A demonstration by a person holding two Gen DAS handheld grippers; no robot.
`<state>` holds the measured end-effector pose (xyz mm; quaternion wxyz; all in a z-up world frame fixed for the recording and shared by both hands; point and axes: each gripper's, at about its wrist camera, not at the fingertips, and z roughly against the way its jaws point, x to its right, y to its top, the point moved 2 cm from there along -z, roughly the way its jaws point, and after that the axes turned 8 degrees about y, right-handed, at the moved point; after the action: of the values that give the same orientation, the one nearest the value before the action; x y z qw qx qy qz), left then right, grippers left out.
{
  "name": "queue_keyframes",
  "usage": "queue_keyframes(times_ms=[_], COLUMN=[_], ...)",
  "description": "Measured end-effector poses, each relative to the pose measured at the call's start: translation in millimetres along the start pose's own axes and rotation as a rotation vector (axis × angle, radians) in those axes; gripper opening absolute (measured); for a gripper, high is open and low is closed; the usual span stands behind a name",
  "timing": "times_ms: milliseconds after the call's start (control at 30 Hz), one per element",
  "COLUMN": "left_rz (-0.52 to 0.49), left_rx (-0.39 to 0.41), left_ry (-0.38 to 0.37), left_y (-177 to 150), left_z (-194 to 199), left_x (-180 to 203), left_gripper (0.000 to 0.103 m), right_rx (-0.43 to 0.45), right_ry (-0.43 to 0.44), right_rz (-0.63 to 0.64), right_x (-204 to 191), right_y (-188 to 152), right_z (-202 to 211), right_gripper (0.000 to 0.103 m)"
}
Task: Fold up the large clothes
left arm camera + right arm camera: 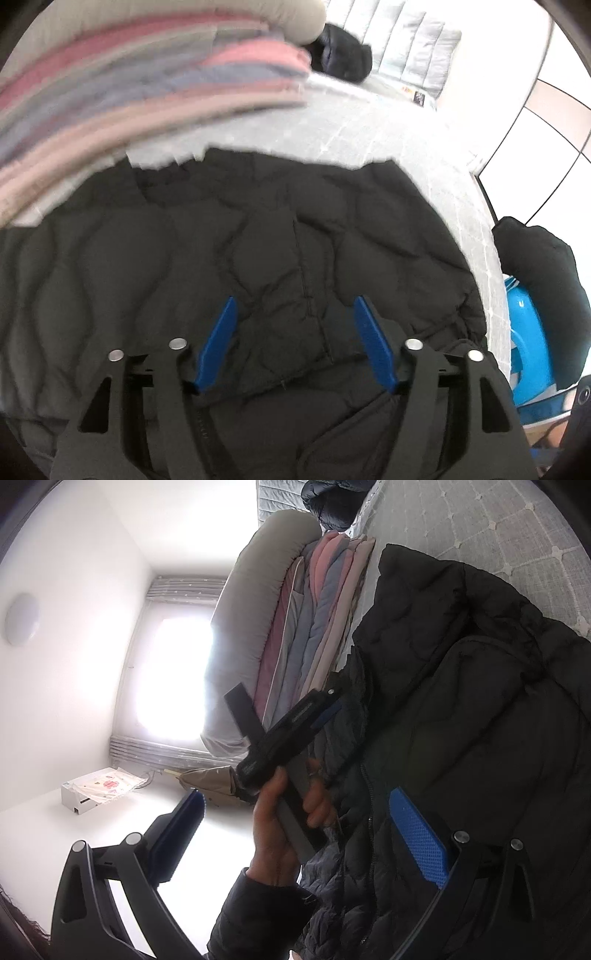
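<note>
Two claws, both mine, and both spread wide with nothing between their blue pads. Taking the black puffer jacket as my landmark and reading from the left: a stack of folded pink and blue blankets lies beyond its far left edge, with a grey cushion on top. The jacket itself is spread on the white quilted mattress, its zip seam running down the middle. My left claw hovers low over the near middle of the jacket, apparently not touching the cloth, though I cannot be sure. My right claw is tipped sideways at the jacket's edge, one pad over the fabric and the other out over the floor; between them I see my left hand gripping its tool. Off the jacket's right side sits something bright blue under a dark bundle. I judge the folding hardly begun: the jacket looks laid out, not yet doubled. Next I need each claw to close on an edge or sleeve and carry it across toward the zip.
</note>
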<state>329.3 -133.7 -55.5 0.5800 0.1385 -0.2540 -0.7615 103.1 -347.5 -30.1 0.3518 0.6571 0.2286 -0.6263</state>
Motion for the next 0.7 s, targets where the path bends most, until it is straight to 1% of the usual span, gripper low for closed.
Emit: queue_keyframes(times_ms=[33,67,133,200,267,333,400,533,600,700], left_rz=[0.008,0.012,-0.014,-0.039,-0.084,-0.159,-0.233,-0.324,-0.346,-0.350], left_rx=[-0.049,-0.070,-0.060,-0.020,0.052,0.125,0.171,0.223,0.235,0.250], left_ry=[-0.017,-0.007,0.055,0.096,0.163,0.236,0.304,0.403,0.445,0.500], left_y=[-7,-12,-20,-24,-30,-40,-56,-89,-109,-133], left_z=[-10,-17,-31,-23,1,31,63,117,143,178], left_x=[-5,-4,-4,-1,5,14,23,28,25,18], left_gripper=[0.064,0.064,0.064,0.064,0.064,0.064,0.064,0.066,0.067,0.068], right_rx=[0.000,0.000,-0.004,-0.008,-0.008,-0.007,-0.009,-0.029,-0.046,-0.079], right_ry=[-0.005,-0.012,-0.032,-0.052,-0.068,-0.080,-0.091,-0.116,-0.124,-0.145], right_rz=[0.002,0.005,0.013,0.011,0.009,0.016,0.031,0.068,0.095,0.139], right_x=[2,3,4,8,11,11,9,4,0,-6], right_y=[2,2,2,3,2,1,0,-4,-7,-14], right_z=[-1,-2,-4,-7,-7,-6,-7,-13,-17,-25], right_gripper=[0.097,0.097,0.097,0.097,0.097,0.097,0.097,0.097,0.097,0.097])
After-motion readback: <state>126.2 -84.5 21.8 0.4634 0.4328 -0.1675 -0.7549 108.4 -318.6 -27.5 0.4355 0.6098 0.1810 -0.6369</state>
